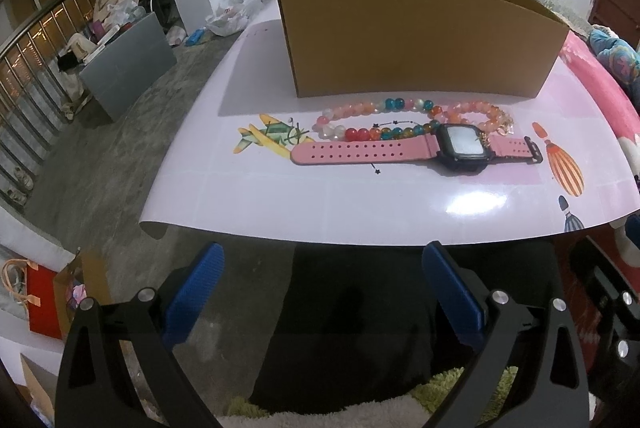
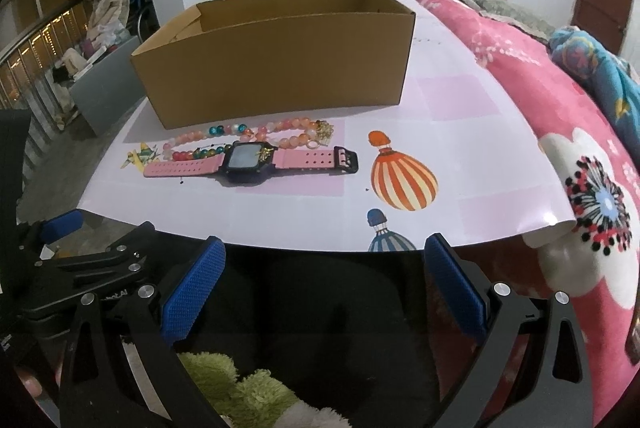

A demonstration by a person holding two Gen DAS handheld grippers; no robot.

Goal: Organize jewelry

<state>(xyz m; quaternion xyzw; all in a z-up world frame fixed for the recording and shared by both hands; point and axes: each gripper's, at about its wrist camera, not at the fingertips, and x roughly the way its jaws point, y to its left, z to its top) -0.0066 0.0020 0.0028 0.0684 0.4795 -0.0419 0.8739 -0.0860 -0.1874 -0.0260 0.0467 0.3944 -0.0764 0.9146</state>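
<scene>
- Nearest the lens, the left gripper (image 1: 322, 292) hangs just short of the near edge of the table, its blue fingers (image 1: 196, 292) spread wide with nothing between them.
- Same story for the right gripper (image 2: 324, 290): blue pads (image 2: 456, 288) held well apart, empty, short of the table's near edge.
- In the right wrist view, the left gripper shows at the lower left, beside the right one.
- Out on the white printed table cover (image 1: 320, 203) lies the pink watch (image 1: 416, 149), strap stretched flat left to right, dark square face up.
- Just behind it, touching its far side, sits the beaded bracelet (image 1: 400, 119), pink, orange, red and blue beads in a long loop, with a small gold clasp piece at its right end.
- Farther back stands the open cardboard box (image 1: 416, 39), just beyond the beads; whether it touches them I cannot tell.
- Right of the watch, a striped balloon print (image 2: 402, 179) marks the cover.
- Far right, a pink flowered blanket (image 2: 560, 131) runs along the table's edge.
- Green fluffy fabric (image 2: 236, 384) shows below the grippers.
</scene>
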